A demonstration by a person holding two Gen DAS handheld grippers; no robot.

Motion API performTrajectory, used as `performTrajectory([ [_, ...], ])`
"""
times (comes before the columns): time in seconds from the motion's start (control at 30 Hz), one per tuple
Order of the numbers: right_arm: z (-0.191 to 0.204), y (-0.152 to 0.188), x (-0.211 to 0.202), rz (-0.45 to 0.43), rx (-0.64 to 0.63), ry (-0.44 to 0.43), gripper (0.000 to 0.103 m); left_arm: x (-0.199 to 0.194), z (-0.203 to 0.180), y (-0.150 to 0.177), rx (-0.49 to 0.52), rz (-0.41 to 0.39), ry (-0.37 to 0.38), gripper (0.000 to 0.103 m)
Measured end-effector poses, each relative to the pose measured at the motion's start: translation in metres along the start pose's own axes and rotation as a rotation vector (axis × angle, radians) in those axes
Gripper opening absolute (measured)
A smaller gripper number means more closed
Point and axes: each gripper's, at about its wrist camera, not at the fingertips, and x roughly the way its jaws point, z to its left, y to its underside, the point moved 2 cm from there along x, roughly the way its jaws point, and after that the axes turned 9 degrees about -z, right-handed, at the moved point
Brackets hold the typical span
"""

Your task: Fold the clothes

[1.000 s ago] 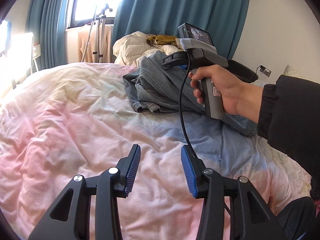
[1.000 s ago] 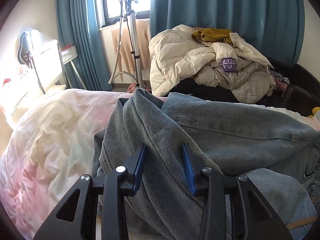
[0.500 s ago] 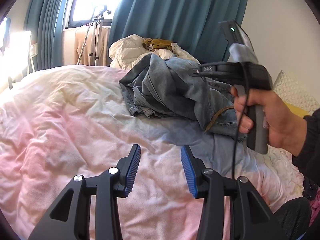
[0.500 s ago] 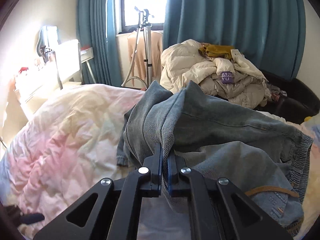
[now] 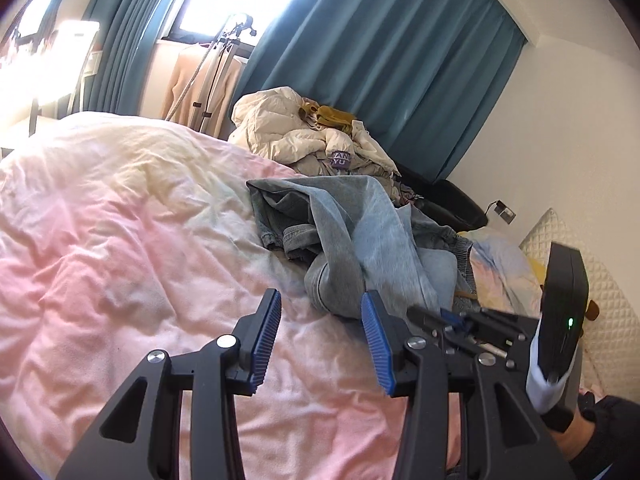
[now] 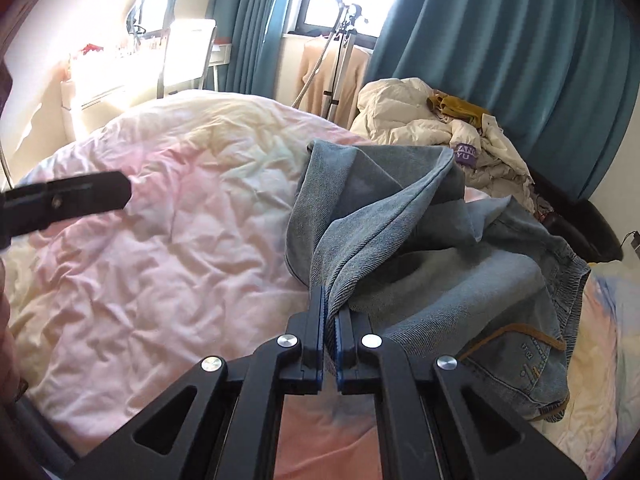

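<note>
The right gripper (image 6: pixel 329 322) is clamped on a jeans (image 6: pixel 400 240) fold; the left gripper (image 5: pixel 320 334) is half open, empty — best take the opposite edge and spread them flat on the bed (image 6: pixel 160 220).

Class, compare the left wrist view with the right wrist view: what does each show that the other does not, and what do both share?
Left wrist only: the open, empty left gripper over the bedspread, and a quilted pillow.
Right wrist only: the right gripper, jaws shut on a fold of the jeans, and a bright desk by the window.
Both: the jeans, the bedspread, the cream jacket heap, the teal curtains.
</note>
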Motion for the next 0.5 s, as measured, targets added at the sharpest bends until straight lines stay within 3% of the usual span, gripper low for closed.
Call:
performTrajectory([
  [0.07,0.004,0.015,0.003,0.051,0.024,-0.018,0.003,-0.001,0.001,0.002,-0.01,0.004,0.005,0.043],
  [0.2,0.003,0.063,0.035,0.271,0.17,-0.068,0.003,-0.004,-0.001,0.006,-0.019,0.015,0.012,0.043],
  [0.27,-0.004,0.079,0.045,0.322,0.256,-0.076,0.003,-0.004,-0.003,0.009,-0.012,0.022,0.008,0.043],
  [0.43,-0.032,0.077,0.032,0.281,0.489,-0.149,0.007,0.002,-0.012,0.017,0.036,0.049,-0.006,0.043],
  [0.5,-0.044,0.075,0.02,0.241,0.546,-0.143,0.017,0.007,-0.015,0.021,0.05,0.065,-0.036,0.043],
])
